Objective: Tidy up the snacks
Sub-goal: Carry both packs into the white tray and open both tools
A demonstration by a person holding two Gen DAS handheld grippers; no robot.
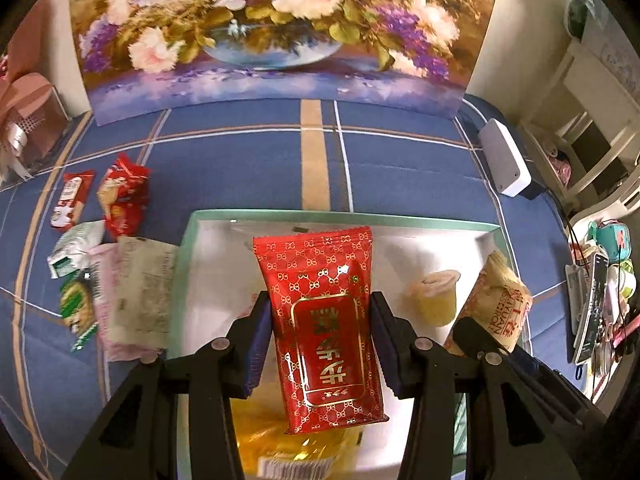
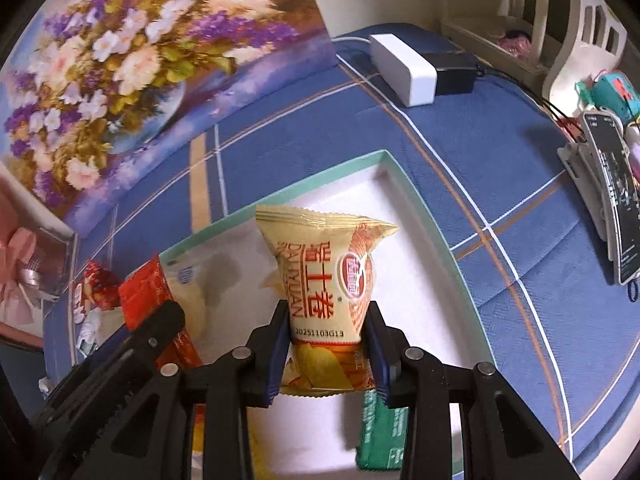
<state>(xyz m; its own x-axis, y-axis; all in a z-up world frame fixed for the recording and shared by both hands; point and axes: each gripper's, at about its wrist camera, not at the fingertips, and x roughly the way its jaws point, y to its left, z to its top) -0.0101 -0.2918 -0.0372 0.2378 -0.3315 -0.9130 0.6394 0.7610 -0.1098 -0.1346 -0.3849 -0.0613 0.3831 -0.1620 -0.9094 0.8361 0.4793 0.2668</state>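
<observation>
My left gripper [image 1: 320, 314] is shut on a red snack packet with gold patterning [image 1: 320, 320], held above a white tray with a mint-green rim [image 1: 340, 216]. My right gripper [image 2: 328, 322] is shut on a cream and orange snack packet [image 2: 324, 276], also over the tray [image 2: 404, 188]. In the left wrist view that cream packet [image 1: 496, 304] and the right gripper's black finger show at the right. A jelly cup [image 1: 434, 296] and a yellow packet [image 1: 288, 440] lie in the tray. A green packet [image 2: 380, 436] lies in it below my right gripper.
Several loose snack packets [image 1: 116, 208] lie on the blue plaid cloth left of the tray. A floral painting [image 1: 276, 28] stands behind. A white box [image 2: 404, 66] and a black adapter [image 2: 452, 70] sit at the back right. A phone on a stand [image 2: 616, 196] is at right.
</observation>
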